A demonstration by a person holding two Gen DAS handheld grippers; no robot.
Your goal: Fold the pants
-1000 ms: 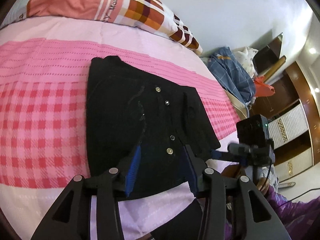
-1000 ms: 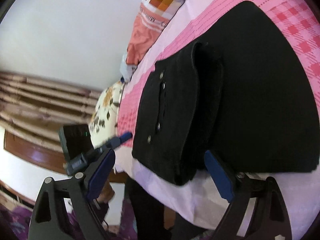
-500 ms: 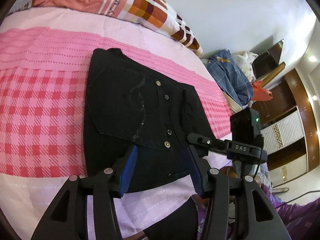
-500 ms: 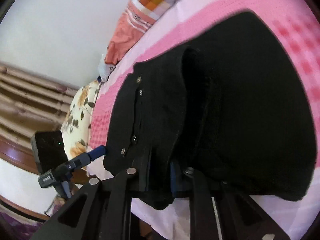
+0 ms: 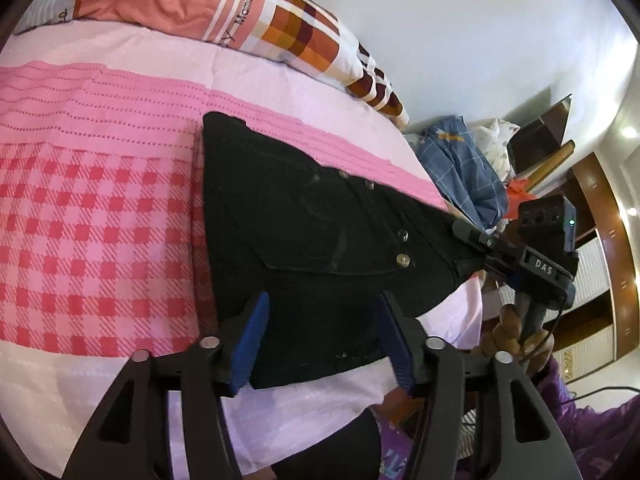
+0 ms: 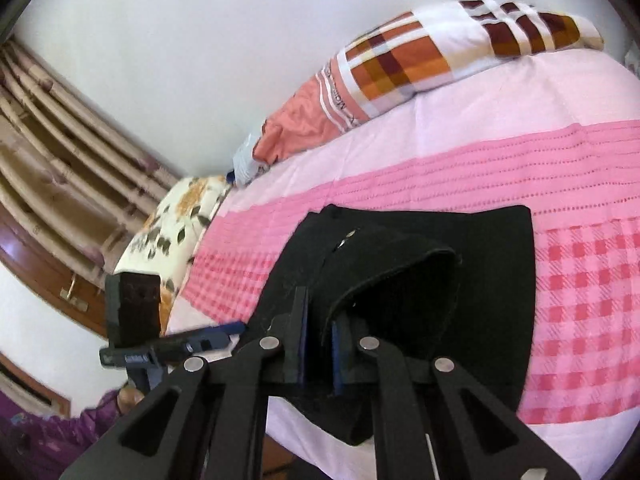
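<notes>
Black pants (image 6: 460,300) lift at lower centre since the right gripper (image 6: 318,354) clamped their edge, probably starting a fold, left gripper (image 5: 324,344) apart.

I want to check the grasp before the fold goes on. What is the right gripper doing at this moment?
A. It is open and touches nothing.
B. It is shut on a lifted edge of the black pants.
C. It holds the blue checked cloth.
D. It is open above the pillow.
B: in the right wrist view the right gripper has its blue pads pressed on a raised fold of the black pants, while the left gripper stands open over them.
</notes>
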